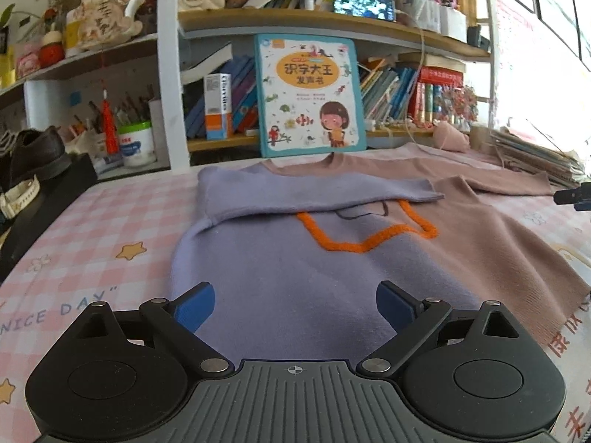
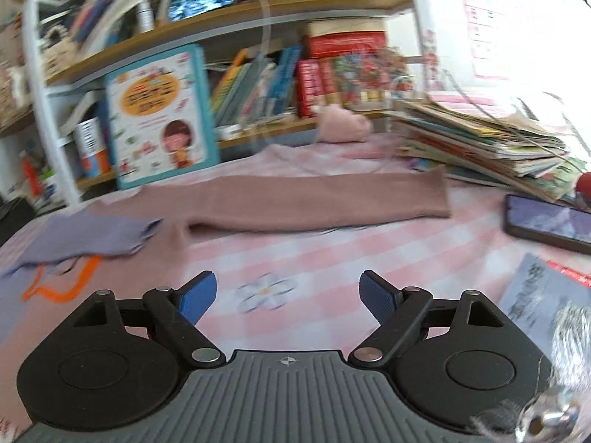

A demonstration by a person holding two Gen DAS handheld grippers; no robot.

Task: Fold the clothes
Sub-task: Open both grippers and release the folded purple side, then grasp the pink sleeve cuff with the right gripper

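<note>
left gripper (image 1: pixel 294 308) jaws apart, empty, over the sweater (image 1: pixel 280 258) hem; right gripper (image 2: pixel 287 297) also apart, over bare tablecloth (image 2: pixel 332 251). sweater lies flat w/ lilac sleeve (image 1: pixel 314 193) folded across. risk: right sleeve (image 2: pixel 314 203) lies near the phone (image 2: pixel 550 223) & book stack (image 2: pixel 480 147), so a wide swing could knock them.

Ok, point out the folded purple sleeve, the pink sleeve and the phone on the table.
purple sleeve (image 1: pixel 317 190), left wrist view, middle of the part folded across the chest.
pink sleeve (image 2: pixel 332 199), right wrist view, mid-length of the outstretched sleeve.
phone (image 2: pixel 550 223), right wrist view, centre of its dark screen.
</note>
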